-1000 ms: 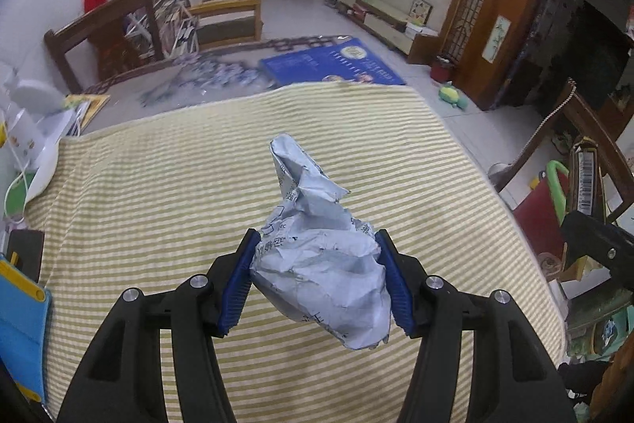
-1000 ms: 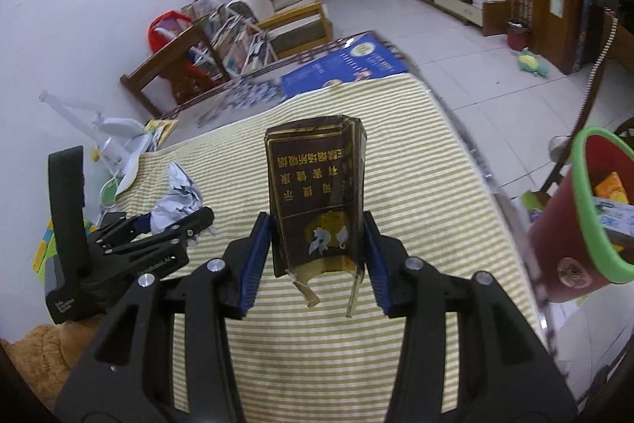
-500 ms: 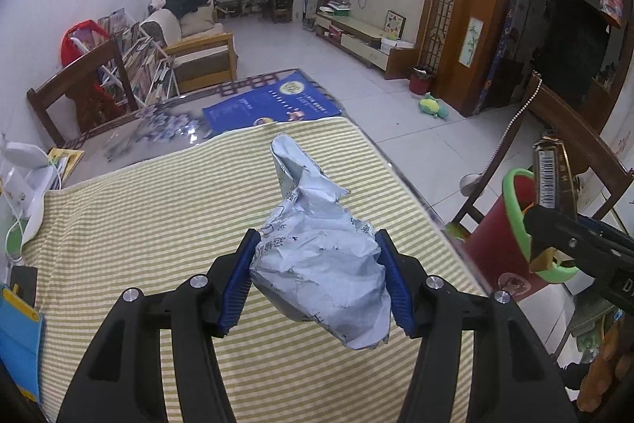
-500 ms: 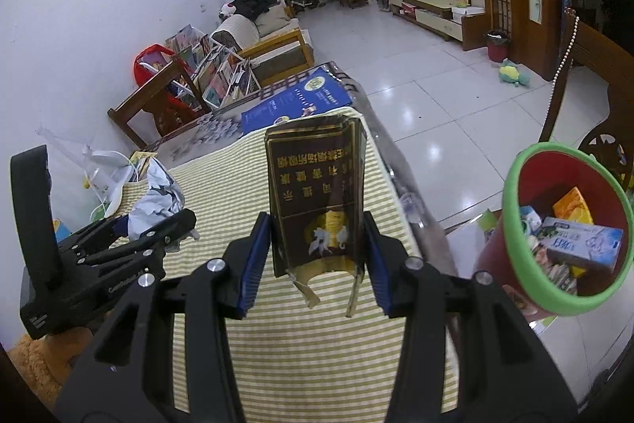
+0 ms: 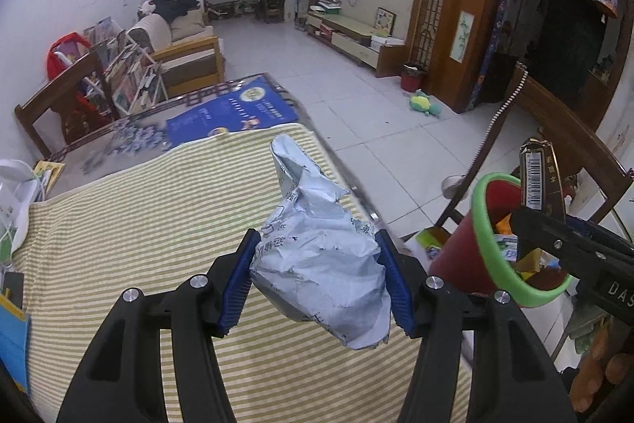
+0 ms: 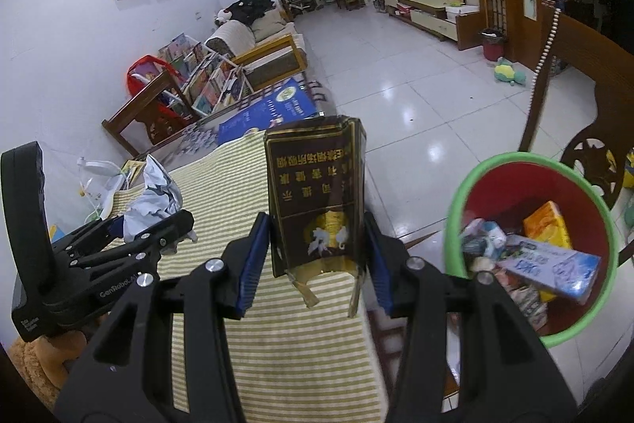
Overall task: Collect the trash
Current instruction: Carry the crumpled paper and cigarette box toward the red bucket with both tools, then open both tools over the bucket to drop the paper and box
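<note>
Swung rightward off the striped tablecloth [image 5: 130,248] since a second ago, both grippers together: bin then barely at the frame edge, now well in view. Left gripper [image 5: 317,280] clenched on the crumpled grey wrapper [image 5: 317,256], held above the cloth near the table's right edge, bin rim just to its right. Right gripper [image 6: 315,256] clamped on the dark cigarette box [image 6: 315,193], upright, torn flap dangling below, red bin with green rim [image 6: 455,221] close on the right and lower. Means for the task: both pieces lifted and carried most of the way; dropping into the bin probably next, right one first, being nearer.

Already inside the bin: a blue-and-white carton [image 6: 550,264], an orange packet [image 6: 549,228], other scraps, room left on top. Wooden chair [image 5: 574,145] standing behind the bin, possibly crowding the approach, though hard to judge through the fisheye. Grippers close together, so some risk of knocking each other over the rim.
</note>
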Demonstrator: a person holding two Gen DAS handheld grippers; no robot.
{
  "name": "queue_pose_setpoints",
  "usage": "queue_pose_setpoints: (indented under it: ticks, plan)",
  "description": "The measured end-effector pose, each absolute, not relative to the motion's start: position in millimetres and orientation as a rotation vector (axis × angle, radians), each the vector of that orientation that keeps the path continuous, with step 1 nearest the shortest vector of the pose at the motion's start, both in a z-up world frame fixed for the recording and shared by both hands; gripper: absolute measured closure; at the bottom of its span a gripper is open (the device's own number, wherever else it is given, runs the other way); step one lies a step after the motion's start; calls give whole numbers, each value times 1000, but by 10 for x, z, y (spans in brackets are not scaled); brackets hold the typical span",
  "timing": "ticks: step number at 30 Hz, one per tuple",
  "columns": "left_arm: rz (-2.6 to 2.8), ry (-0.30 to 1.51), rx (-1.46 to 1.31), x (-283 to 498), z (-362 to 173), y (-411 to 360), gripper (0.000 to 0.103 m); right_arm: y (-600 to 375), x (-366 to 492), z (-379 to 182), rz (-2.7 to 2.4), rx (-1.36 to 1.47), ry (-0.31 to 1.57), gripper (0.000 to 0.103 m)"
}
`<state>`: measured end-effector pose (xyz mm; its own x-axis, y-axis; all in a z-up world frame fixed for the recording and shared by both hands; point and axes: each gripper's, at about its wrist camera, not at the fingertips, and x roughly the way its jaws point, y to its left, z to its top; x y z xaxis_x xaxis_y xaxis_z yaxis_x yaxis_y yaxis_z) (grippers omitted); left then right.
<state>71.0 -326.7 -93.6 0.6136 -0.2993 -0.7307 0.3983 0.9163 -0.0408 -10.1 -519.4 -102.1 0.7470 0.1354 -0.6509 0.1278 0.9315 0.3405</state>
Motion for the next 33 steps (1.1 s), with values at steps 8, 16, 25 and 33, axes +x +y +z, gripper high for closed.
queue_pose_setpoints:
  ticks: [8, 16, 25, 33]
  plan:
    - [-487, 831, 155, 657, -942, -3883, 47, -5838, -290, -1091, -77, 424, 738, 58]
    - [-597, 849, 195, 592, -982, -4504, 47, -6451, -471, -1165, -202, 427, 748, 58]
    - [-798, 905, 243, 507, -1145, -5290, 47, -7008, -634, -1303, -315, 461, 770, 58]
    - [-866, 971, 281, 562, -1344, -5706, 47, -7212, -723, -1399, -353, 480, 787, 58]
